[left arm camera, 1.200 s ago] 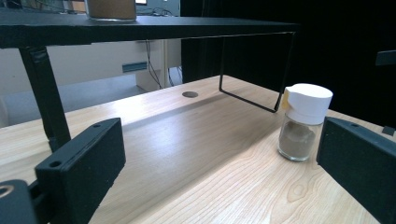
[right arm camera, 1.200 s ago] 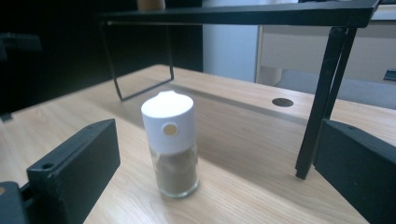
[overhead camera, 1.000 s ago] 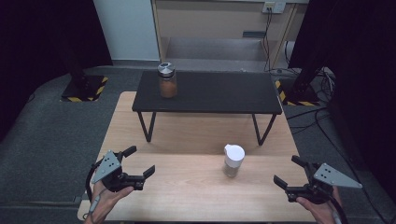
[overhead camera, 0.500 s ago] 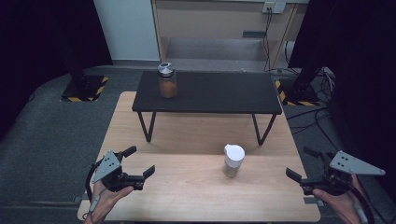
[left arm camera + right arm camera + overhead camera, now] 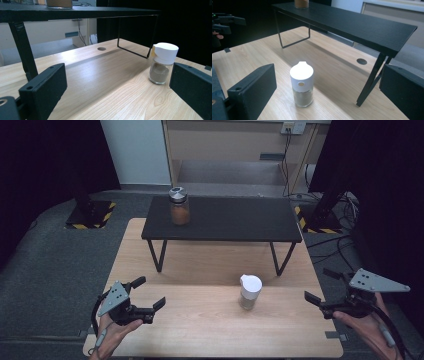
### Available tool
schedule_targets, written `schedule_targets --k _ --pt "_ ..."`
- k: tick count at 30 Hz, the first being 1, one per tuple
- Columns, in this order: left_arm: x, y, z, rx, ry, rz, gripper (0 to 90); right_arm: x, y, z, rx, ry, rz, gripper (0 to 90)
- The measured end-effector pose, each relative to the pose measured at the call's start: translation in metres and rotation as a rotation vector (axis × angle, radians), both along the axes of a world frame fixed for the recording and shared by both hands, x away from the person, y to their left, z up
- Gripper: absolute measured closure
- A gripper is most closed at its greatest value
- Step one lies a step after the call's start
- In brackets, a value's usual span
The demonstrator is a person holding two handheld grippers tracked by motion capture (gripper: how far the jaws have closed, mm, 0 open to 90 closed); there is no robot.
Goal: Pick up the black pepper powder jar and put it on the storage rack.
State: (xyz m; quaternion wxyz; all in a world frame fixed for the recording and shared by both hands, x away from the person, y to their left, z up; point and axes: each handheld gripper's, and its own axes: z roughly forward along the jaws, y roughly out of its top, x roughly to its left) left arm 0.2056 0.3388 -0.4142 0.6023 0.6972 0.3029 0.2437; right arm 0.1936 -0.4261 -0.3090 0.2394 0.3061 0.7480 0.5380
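Left gripper (image 5: 142, 298): jaws spread, empty, near the worktop's (image 5: 200, 330) front left corner.
Right gripper (image 5: 325, 287): jaws spread, empty, off the right edge.
Spice shaker (image 5: 249, 291): upright, right of the worktop's centre; clear glass, white plastic cap, brown powder.
Progress: judged unstarted; shaker ungrasped.
Shelf (image 5: 225, 220): matte black, thin metal legs.

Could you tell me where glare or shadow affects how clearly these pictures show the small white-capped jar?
In the right gripper view the white-capped jar has its cap blown out by glare; in the left gripper view it is evenly lit and sharp; in the high view the black shelf casts a soft shadow short of it.
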Motion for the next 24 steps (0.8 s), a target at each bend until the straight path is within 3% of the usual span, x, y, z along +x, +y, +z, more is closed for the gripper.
schedule_targets --k 10,24 --pt "-0.001 -0.001 0.0 0.002 -0.003 0.003 0.0 0.017 0.015 0.002 -0.022 0.052 0.025 2.0" --pt "-0.001 -0.001 0.0 0.003 -0.005 0.003 0.0 0.042 0.044 -0.008 -0.049 0.104 0.072 2.3"
